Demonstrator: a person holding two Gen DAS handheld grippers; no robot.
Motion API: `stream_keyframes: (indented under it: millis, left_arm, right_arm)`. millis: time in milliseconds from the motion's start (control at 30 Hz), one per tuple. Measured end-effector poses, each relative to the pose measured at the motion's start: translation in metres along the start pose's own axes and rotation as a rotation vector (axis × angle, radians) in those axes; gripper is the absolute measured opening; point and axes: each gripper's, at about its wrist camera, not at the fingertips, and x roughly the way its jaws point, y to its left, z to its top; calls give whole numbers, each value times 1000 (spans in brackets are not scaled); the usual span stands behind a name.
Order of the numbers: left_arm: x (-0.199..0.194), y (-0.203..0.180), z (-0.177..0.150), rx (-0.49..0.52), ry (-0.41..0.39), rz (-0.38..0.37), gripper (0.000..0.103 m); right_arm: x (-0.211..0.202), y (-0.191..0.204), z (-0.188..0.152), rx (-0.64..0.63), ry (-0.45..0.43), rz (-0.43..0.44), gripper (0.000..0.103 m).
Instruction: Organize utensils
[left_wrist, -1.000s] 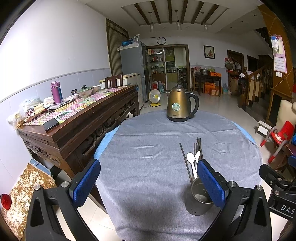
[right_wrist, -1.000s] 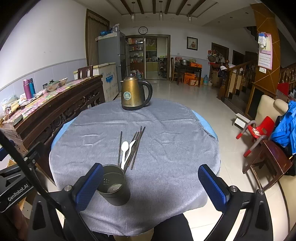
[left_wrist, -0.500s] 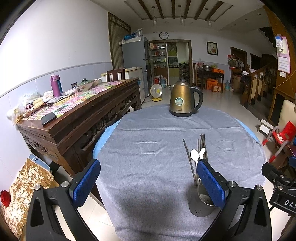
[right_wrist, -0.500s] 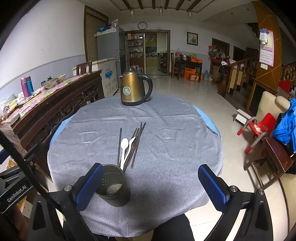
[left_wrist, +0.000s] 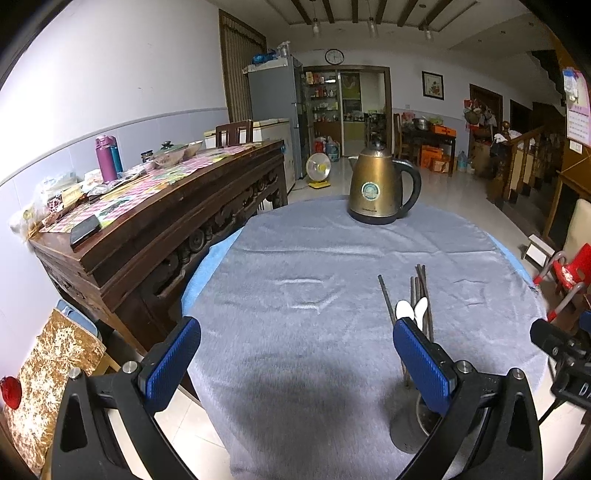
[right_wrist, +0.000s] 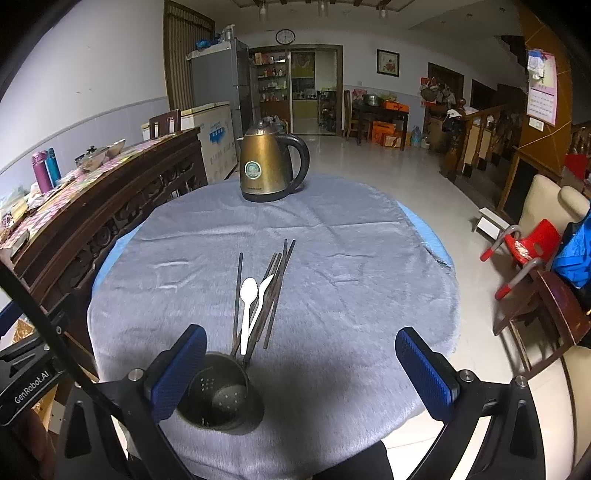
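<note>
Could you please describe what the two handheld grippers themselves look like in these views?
Both look alike: the left gripper and right gripper each have two black angular finger arms with triangular cut-outs and silver bolts, tipped with blue textured pads. The right wrist view also shows the left unit's black body, printed GenRobot.AI in white, with a black cable crossing it.

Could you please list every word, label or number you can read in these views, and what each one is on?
"GenRobot.AI": on the left claw's body.
"D": cut-off lettering on the right claw's body.
Kettle badge: too small to read.
Freezer lettering: blurred.
Wall calendar and clock: illegible.
</note>
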Motion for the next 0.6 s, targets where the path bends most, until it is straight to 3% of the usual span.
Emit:
stream_keyframes:
  millis: [100,200,300,367,500,600]
  left_arm:
    - [28,4,5,0,52,-26,103]
    - [66,6,11,9,134,-60,103]
    - [119,10,16,-18,242,-100,103]
    - [144,10,19,-41,301,-125,103]
    - [199,-3,27,-89,382,-199,101]
    - [227,-20,31,-78,416,-223,87]
  right_arm:
    - [17,-4,9,8,24,33,103]
    - [51,-14,26,27,82,123,102]
    - [98,-28,44,77,151,227,94]
    - [133,-37,57,145,189,297,83]
    - [203,-43,73,207,265,322,61]
    - [259,-41,84,224,339,330,50]
